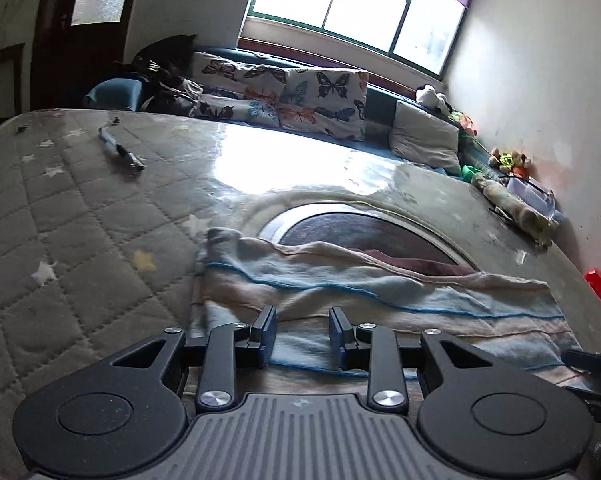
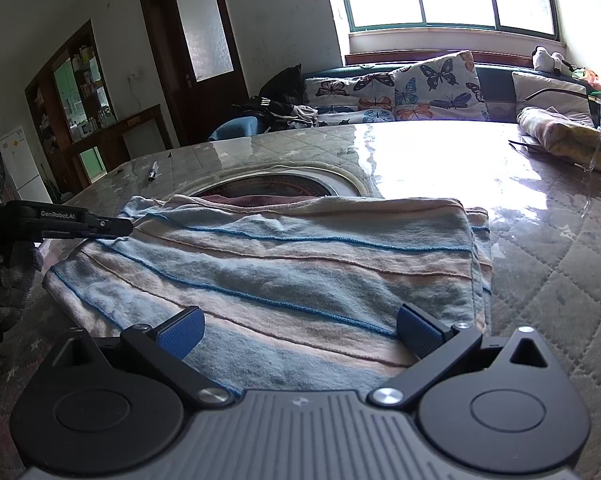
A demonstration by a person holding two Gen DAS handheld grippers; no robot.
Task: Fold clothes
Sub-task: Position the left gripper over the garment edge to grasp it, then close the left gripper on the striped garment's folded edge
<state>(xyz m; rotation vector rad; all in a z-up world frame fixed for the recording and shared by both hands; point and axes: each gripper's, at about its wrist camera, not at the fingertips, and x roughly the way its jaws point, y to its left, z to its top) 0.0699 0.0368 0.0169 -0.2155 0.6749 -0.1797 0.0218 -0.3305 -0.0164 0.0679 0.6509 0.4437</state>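
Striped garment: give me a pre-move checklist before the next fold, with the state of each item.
1. Striped garment lies flat on the table, already folded at least once: ok.
2. Left gripper open, over the garment's near edge: ok.
3. Right gripper open wide, nothing held: ok.
4. Both grippers at the same near edge, left one toward its left corner: ok.
5. Fingers actually touching the fabric: cannot tell.
6. Pen lies far across the table, clear of the fold: ok.
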